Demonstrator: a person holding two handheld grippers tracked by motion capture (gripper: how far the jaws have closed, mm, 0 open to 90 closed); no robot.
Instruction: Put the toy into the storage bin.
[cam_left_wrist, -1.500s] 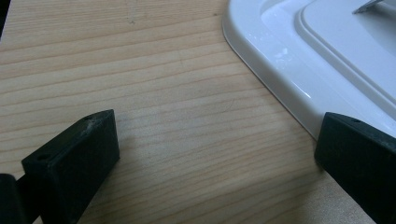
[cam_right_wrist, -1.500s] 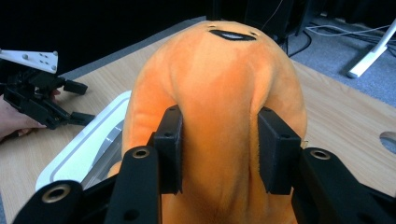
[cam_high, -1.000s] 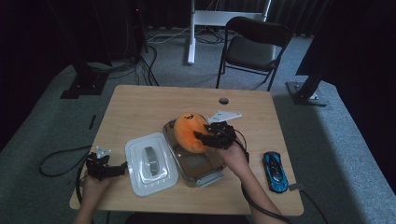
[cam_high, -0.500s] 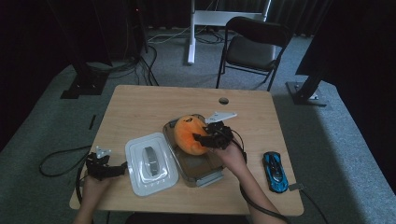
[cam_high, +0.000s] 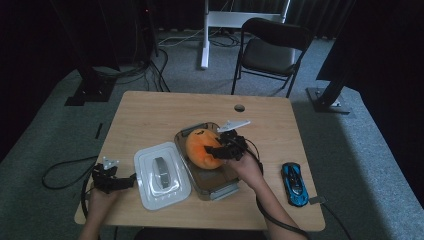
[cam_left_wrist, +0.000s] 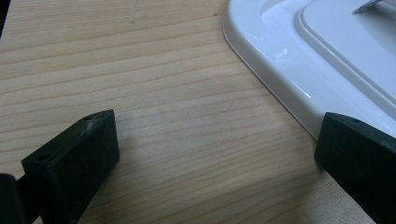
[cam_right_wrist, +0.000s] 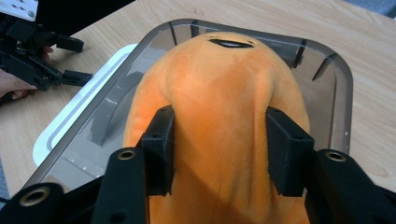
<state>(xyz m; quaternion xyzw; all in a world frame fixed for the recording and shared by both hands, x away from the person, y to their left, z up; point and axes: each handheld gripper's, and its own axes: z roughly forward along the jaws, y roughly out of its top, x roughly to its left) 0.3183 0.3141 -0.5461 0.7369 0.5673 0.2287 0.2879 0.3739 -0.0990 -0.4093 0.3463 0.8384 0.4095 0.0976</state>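
The right claw (cam_high: 218, 151) has its two black jaws on both sides of a soft orange plush toy (cam_high: 202, 148) with a small dark mark on top. In the right gripper view the pads (cam_right_wrist: 161, 140) still touch the fabric and press it in a little on each side, but the jaws have just been opening, so the grip is becoming looser. The orange plush toy (cam_right_wrist: 219, 121) sits inside a smoky transparent plastic box with rounded corners (cam_high: 220, 186), which stands near the middle of the light wooden desk (cam_high: 165, 110). The toy rises well above the rim of the box (cam_right_wrist: 343, 88).

Just to the left of the box lies a white rectangular plastic lid (cam_high: 161, 174) with a grey handle in its centre, flat on the desk and touching or almost touching the box.

The left claw (cam_high: 129, 181) rests low over the desk beside the left edge of the white lid (cam_left_wrist: 289, 79). Its jaws stand wide apart and hold nothing; one jaw tip is at the border of the lid.

A small blue toy car (cam_high: 294, 183) lies on the desk to the right of the person's right forearm, well apart from the box.
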